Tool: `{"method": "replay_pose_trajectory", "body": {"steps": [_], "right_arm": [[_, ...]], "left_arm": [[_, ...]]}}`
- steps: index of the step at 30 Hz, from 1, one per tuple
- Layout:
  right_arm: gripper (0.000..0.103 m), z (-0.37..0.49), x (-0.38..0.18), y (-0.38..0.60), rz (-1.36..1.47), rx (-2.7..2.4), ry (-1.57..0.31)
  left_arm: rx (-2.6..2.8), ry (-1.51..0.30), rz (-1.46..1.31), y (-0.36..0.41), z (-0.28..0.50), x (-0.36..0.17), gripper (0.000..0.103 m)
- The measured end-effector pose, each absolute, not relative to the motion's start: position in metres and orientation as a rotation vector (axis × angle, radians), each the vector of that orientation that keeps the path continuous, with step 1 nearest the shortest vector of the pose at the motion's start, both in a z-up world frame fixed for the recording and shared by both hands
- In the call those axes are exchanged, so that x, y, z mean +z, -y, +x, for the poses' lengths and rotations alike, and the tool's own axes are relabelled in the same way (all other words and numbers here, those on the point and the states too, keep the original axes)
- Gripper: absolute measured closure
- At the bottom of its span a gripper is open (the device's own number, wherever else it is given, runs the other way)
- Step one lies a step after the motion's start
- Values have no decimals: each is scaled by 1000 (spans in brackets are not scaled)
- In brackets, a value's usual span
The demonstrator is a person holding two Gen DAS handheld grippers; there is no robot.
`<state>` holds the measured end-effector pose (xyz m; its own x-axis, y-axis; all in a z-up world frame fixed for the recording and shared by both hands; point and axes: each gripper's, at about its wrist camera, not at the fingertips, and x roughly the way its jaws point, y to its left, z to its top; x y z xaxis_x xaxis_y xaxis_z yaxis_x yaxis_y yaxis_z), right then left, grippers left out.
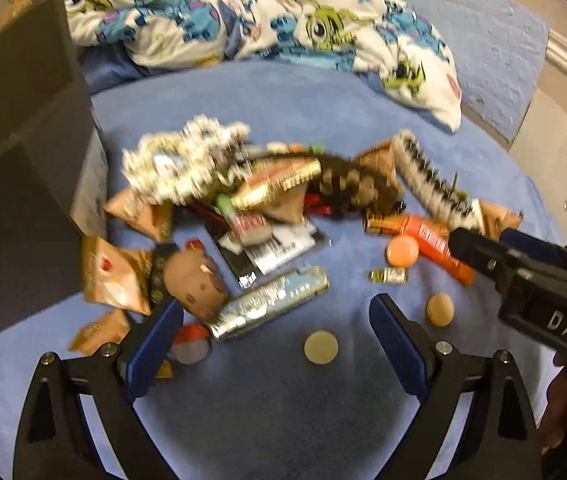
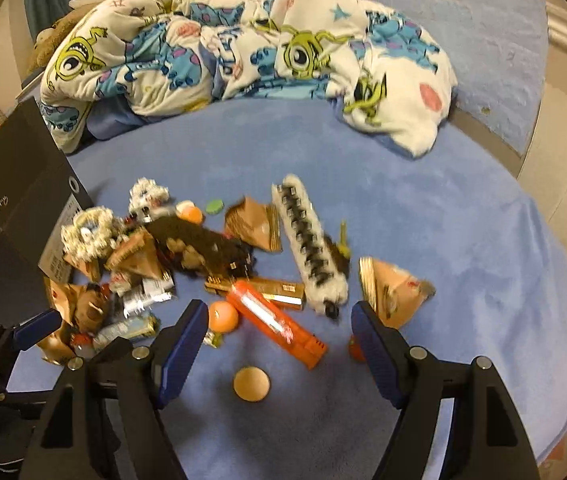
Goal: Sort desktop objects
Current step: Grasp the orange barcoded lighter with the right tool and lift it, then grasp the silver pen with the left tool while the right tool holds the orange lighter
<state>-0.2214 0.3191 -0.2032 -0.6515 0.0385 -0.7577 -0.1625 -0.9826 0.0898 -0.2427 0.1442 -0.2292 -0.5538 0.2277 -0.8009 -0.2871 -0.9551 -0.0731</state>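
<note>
A messy pile of small stuff is spread over a blue blanket (image 2: 423,208), with a black box (image 1: 23,128) parked at its left edge and a cartoon-print quilt (image 2: 243,48) bunched up behind. Two grippers are seen: the left gripper (image 1: 276,314) is held with its jaws spread wide and nothing between them but blanket and a pale disc (image 1: 321,347); the right gripper (image 2: 280,322) is likewise wide open over the pile's near edge, gripping nothing. In the left view the right gripper is also caught coming in from the right, though its jaw gap can't be judged from there. Counted up: one orange tube (image 2: 277,322) lying flat on a diagonal, one orange ball (image 2: 223,317) touching its upper end, one tan disc (image 2: 251,383) lying apart in front, one silver foil bar (image 1: 269,303), one small brown plush (image 1: 195,284), and at least five tan triangular packets, e.g. (image 2: 393,290). Two fuzzy strips are there too, a white one (image 2: 309,248) and a dark brown one (image 2: 203,246). Everything's motion-blurred, so labels can't be read.
</note>
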Motion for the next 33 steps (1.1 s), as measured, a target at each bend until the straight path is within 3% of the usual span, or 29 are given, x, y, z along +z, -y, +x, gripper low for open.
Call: {"method": "replay_pose_trajectory", "body": {"steps": [5, 11, 15, 18, 22, 23, 26, 33], "right_arm": [[27, -226, -222, -324, -1304, 2726, -244], [27, -234, -233, -315, -1320, 2727, -113], [28, -241, -242, -307, -1354, 2741, -65], [42, -243, -249, -309, -1373, 2721, -95], [72, -240, -245, -314, -1350, 2703, -90], [75, -238, -245, -318, -1351, 2699, -120], [83, -236, -244, -320, -1354, 2694, -127], [83, -234, -241, -319, -1342, 2696, -126]], "left_arm": [[2548, -230, -1268, -155, -243, -242, 7], [2504, -77, -1338, -145, -260, -259, 3], [2510, -111, -1300, -146, -258, -261, 3], [2518, -93, -1289, -145, -258, -261, 7], [2545, -52, -1289, -139, -258, -256, 37], [2540, -50, -1295, -138, -259, -255, 43], [2531, -67, -1286, -139, -257, -253, 49], [2517, -40, -1283, -136, -254, -250, 61]]}}
